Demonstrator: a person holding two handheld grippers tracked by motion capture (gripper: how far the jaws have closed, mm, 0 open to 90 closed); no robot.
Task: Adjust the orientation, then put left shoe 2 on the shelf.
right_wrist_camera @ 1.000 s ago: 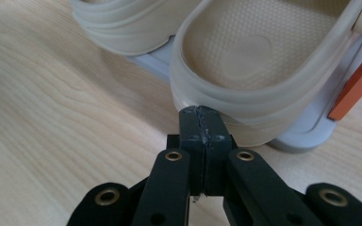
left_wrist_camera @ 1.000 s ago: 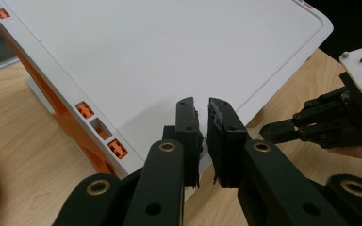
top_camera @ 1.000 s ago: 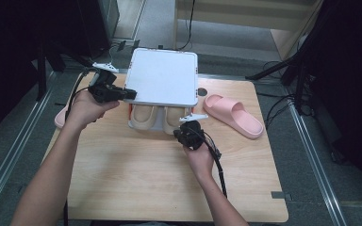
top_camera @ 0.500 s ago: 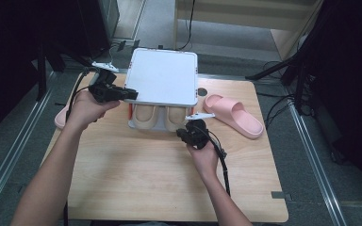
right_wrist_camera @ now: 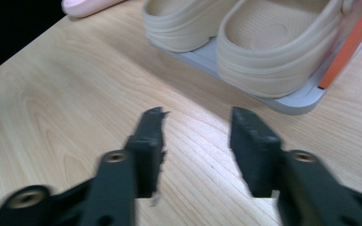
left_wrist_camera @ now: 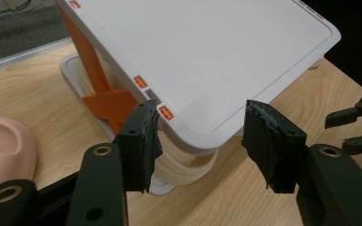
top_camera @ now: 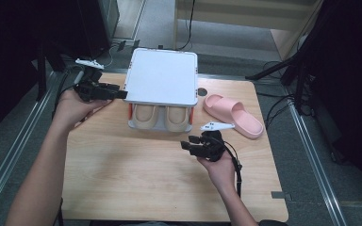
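Standing at the far middle of the wooden surface (top_camera: pixel 136 179), the white two-tier shoe rack (top_camera: pixel 161 82) carries one pair of beige slippers (top_camera: pixel 162 117) side by side on its lower tray, toes toward the person, under a bare white top shelf held up by orange struts (left_wrist_camera: pixel 101 89). The left claw (top_camera: pixel 104 92) sits at the rack's left edge; in the left gripper view its jaws have just been opening and now stand wide, the near corner of the top shelf showing beyond the gap, with no pad pressing on it. The right claw (top_camera: pixel 192 145) hovers over bare wood in front of the rack, its jaws also just opened wide and holding nothing.

The step looks like letting go and backing off; doing it well means drawing each claw straight away from the rack so no jaw catches the shelf rim or nudges the slippers.

Counted: one rack, two beige slippers, and two pink slippers, one (top_camera: pixel 234 114) right of the rack and one (left_wrist_camera: pixel 4 150) to its left
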